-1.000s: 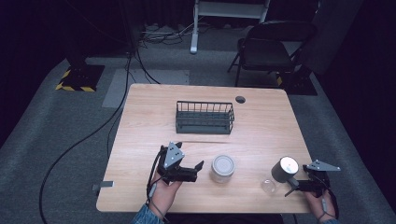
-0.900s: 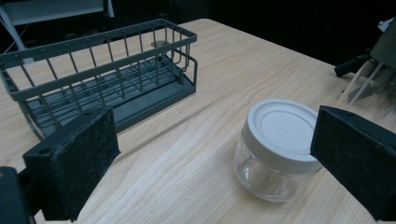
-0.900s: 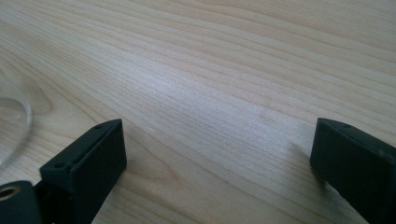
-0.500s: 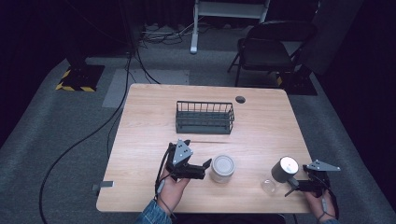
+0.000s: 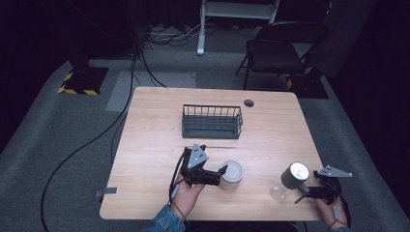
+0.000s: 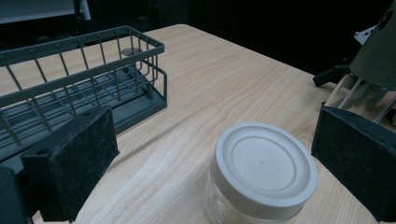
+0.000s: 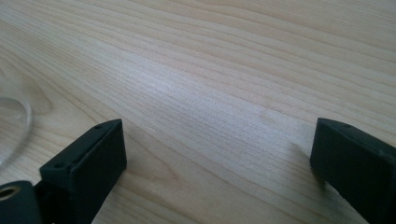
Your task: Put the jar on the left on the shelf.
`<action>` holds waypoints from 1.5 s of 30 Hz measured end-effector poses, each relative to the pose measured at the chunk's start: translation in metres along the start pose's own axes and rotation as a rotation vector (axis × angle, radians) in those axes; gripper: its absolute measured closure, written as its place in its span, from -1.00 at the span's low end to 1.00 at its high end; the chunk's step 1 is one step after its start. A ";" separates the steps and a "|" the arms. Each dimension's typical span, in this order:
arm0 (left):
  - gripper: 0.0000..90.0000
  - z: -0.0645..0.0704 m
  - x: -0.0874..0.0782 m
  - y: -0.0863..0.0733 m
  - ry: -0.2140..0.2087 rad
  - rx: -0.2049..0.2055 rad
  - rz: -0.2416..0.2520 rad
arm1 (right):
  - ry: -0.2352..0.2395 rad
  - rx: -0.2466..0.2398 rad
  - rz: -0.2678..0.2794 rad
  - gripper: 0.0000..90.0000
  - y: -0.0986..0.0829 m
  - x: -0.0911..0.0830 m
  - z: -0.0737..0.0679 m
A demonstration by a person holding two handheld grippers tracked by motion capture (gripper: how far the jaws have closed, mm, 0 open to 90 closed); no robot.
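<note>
- Sitting upright at the near middle of the table (image 5: 154,125): a glass jar (image 6: 259,179) with a white lid (image 6: 264,163), between the spread jaws of the left gripper (image 5: 220,175), untouched by either pad.
- Left jaws stand wide apart, one pad well off the jar's left side, the other closer on its right. Risk: closing off-centre, the nearer pad strikes first and shoves the jar sideways or tips it.
- Glass is smooth. If the pads close on the lid's edge rather than the body, the jar could slip free on a lift.
- Right of the jar, near the table's near right corner: a dark-capped bottle (image 5: 292,176) lying on its side, clear body toward the near edge. A shoved jar could roll that way.
- Right gripper (image 5: 309,192), just right of the bottle, jaws apart over bare wood, holding nothing.
- Wire basket (image 5: 212,122) sits farther back, well apart.
</note>
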State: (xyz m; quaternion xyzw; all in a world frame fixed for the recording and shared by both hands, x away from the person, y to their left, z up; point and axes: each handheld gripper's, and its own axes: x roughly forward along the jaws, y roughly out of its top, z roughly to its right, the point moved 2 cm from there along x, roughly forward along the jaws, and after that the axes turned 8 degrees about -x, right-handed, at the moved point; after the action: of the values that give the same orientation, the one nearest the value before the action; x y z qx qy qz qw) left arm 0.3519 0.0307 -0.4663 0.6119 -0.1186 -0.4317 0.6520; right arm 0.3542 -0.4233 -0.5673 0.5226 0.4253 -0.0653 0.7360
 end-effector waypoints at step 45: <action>-0.99 0.028 0.049 -0.035 -0.022 0.003 -0.027 | 0.004 -0.004 0.000 -0.92 0.000 0.000 0.000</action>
State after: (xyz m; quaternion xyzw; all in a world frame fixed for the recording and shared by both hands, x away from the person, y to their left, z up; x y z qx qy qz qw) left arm 0.3479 -0.0189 -0.5099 0.6098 -0.1182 -0.4469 0.6438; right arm 0.3541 -0.4231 -0.5673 0.5215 0.4269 -0.0632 0.7361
